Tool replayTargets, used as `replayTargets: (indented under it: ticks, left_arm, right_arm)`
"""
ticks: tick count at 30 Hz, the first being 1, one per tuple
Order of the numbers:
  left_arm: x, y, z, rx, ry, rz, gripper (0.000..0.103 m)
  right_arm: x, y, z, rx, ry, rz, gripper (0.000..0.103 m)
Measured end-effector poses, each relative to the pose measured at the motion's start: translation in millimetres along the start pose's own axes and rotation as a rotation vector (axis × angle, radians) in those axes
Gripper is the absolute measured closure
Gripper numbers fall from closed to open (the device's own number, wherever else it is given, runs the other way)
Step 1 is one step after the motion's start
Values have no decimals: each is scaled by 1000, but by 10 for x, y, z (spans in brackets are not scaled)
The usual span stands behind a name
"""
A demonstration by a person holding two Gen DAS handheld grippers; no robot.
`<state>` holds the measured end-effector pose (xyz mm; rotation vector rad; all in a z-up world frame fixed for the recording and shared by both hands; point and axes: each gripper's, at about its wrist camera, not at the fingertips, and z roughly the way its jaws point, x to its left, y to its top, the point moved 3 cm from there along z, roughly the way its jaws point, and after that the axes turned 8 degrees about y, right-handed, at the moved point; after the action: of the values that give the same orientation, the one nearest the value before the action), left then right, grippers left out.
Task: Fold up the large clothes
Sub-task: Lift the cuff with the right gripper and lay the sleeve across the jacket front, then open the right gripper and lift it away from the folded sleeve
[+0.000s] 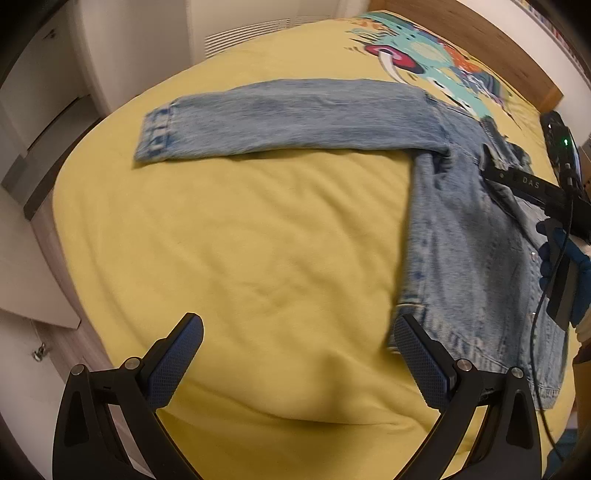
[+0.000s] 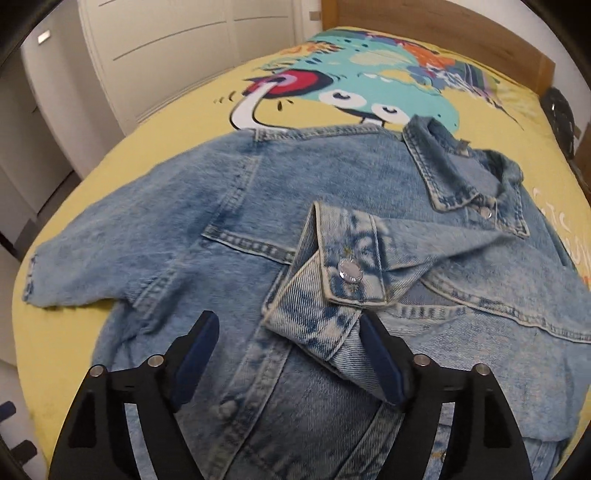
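Fingers of the right gripper [image 2: 288, 354] stand apart just off the cuff [image 2: 340, 280] of one sleeve already folded across the denim jacket [image 2: 229, 206] on the bed [image 1: 221, 258], while the left gripper [image 1: 299, 354] hangs open and empty, the other sleeve [image 1: 288, 118] still spread out unfolded

Two wrist fisheyes looking steeply down over one bed.

The left view hangs over bare yellow bedsheet [image 1: 229, 251], the light-blue denim jacket [image 1: 461, 229] at frame right. The right view sits close above that jacket [image 2: 258, 206]. Both share the jacket, the sheet and the wooden headboard [image 2: 443, 29] at upper right.
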<state>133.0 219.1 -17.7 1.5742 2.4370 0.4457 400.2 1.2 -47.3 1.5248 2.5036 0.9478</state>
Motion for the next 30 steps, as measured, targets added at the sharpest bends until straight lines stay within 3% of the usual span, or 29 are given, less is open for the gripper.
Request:
replayTargets:
  ticks: [6, 12, 20, 26, 30]
  left_arm:
    - [-299, 111, 5, 0, -36, 51, 1]
    - [-745, 251, 23, -28, -72, 152, 1]
    - [-1838, 603, 148, -117, -102, 342, 1]
    - [-2780, 834, 349, -183, -111, 456, 1]
    - [-3218, 946, 543, -189, -110, 474, 1]
  right_arm:
    - [-107, -68, -242, -32, -25, -30, 22]
    - [-758, -218, -595, -81, -142, 51, 22]
    - [-1720, -676, -1037, -88, -324, 166, 22]
    - [-2063, -948, -1189, -89, -331, 196, 22]
    - [-2163, -1047, -1163, -74, -311, 200, 22]
